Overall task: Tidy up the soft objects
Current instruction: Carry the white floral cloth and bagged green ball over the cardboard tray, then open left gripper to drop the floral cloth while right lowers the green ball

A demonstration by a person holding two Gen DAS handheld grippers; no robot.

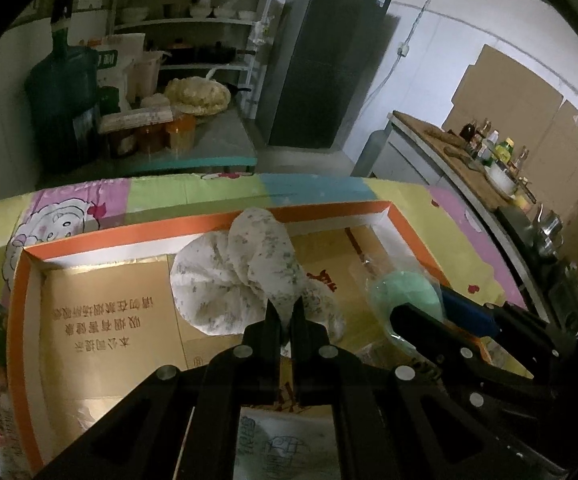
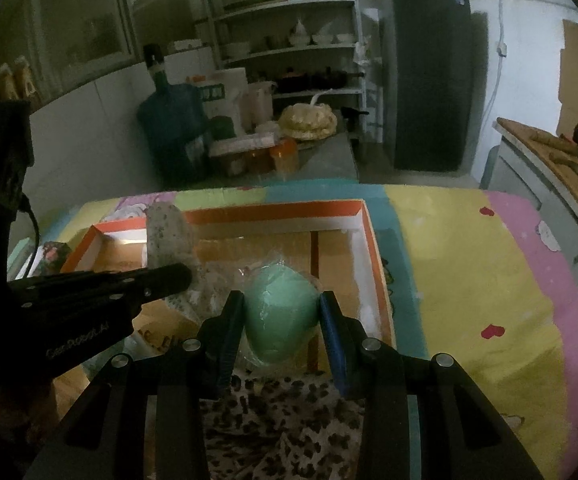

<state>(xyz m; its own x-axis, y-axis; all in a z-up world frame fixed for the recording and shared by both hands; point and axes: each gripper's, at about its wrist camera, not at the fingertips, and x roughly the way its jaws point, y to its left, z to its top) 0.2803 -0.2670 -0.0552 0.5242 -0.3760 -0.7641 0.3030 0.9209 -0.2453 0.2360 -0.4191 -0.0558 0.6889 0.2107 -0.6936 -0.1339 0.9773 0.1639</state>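
A shallow orange-rimmed cardboard box (image 1: 33, 280) (image 2: 365, 240) lies on the table. My left gripper (image 1: 285, 312) is shut on a white floral cloth (image 1: 265, 256), which rises in a bunch above the box and drapes onto its floor. From the right wrist view the same cloth (image 2: 167, 236) stands up beside the left gripper's fingers (image 2: 161, 280). My right gripper (image 2: 281, 312) is shut on a mint-green soft item in clear plastic wrap (image 2: 281, 316), held over the box's right half. That green item (image 1: 405, 296) shows right of the cloth, with the right gripper's fingers (image 1: 429, 320) on it.
A colourful cartoon tablecloth (image 2: 469, 280) covers the table. A leopard-print fabric (image 2: 281, 412) lies under my right gripper. Behind stand a blue water jug (image 1: 65, 96), orange-lidded jars (image 1: 153, 136), shelves (image 2: 289, 40) and a dark fridge (image 1: 329, 60). A counter with bottles (image 1: 489, 152) is at the right.
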